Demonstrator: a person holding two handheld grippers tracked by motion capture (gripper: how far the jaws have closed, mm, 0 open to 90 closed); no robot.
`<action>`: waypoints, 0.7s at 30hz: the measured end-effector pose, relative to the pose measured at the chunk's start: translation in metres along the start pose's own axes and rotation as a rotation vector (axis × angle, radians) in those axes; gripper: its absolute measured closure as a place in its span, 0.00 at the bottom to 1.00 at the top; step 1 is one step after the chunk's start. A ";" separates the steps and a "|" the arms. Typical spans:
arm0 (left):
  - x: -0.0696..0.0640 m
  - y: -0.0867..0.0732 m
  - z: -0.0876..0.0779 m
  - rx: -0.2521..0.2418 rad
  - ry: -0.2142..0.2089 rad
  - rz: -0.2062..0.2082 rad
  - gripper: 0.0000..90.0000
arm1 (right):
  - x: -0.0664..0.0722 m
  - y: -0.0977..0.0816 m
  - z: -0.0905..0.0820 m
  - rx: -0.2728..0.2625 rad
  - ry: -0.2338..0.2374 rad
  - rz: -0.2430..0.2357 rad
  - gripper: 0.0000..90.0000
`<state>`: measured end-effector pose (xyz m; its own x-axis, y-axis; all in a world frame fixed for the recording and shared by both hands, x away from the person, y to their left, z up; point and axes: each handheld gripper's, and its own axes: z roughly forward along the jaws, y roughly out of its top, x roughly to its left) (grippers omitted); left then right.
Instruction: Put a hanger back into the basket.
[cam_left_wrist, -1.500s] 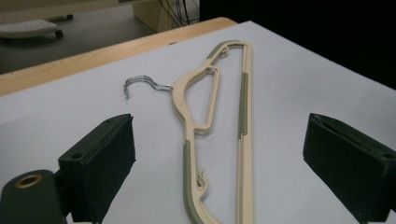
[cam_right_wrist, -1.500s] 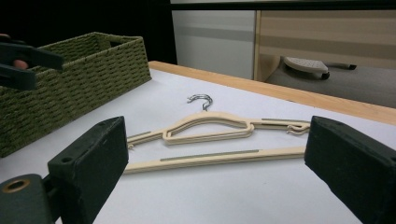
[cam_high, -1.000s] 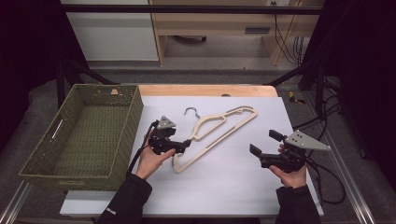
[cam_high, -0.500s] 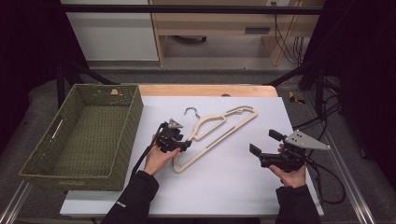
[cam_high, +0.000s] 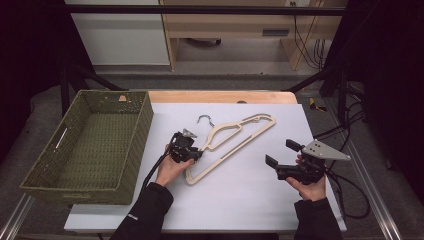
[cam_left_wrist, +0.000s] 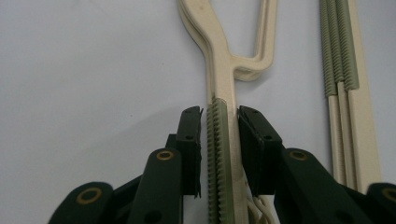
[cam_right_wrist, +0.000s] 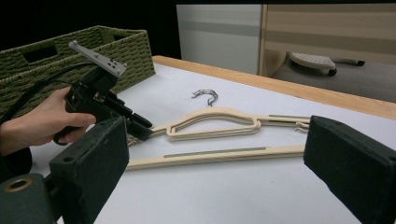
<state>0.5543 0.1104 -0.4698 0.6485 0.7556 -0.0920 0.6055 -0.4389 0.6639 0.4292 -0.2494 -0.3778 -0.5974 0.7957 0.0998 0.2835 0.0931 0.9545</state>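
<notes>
My left gripper (cam_high: 196, 152) has just been closing its jaws around one shoulder arm of the cream hangers (cam_high: 231, 144) — in the left gripper view the ribbed green non-slip strip (cam_left_wrist: 217, 154) of that arm stands between my two black pads (cam_left_wrist: 190, 149), with the left pad against it and the right pad touching or a hair off; I judge the grasp all but made, the hangers not yet lifted. They appear to be a small stack, nested one on another, lying flat on the white table sheet (cam_high: 250, 200) directly ahead of my left fingers, the metal hook (cam_high: 205, 120) just beyond them. My right gripper (cam_high: 280, 160) hovers well apart from the hangers, its jaws spread wide and holding nothing, the lower bar of the stack lying across the space in front of them. The woven green basket (cam_high: 135, 145) sits beside my left hand, on its outer side, and looks empty apart from a small tag at its far wall. Done so far, as I read it: approach and near-closure. Left: the lift and, probably, the carry to the basket. No brand, label or legible writing is visible on any item.
</notes>
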 end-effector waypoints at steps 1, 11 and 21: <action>0.000 0.000 0.000 0.003 -0.002 0.004 0.80 | 0.000 0.000 0.000 0.001 0.002 -0.003 0.08; -0.003 0.004 -0.006 -0.006 0.017 0.005 0.88 | 0.000 -0.001 0.002 0.004 0.000 -0.005 0.08; -0.011 0.008 -0.024 -0.051 0.061 0.055 0.88 | 0.002 -0.003 0.010 0.027 0.010 -0.010 0.08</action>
<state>0.5411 0.1106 -0.4459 0.6498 0.7601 -0.0102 0.5448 -0.4563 0.7036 0.4349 -0.2416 -0.3831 -0.6077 0.7887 0.0929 0.2976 0.1177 0.9474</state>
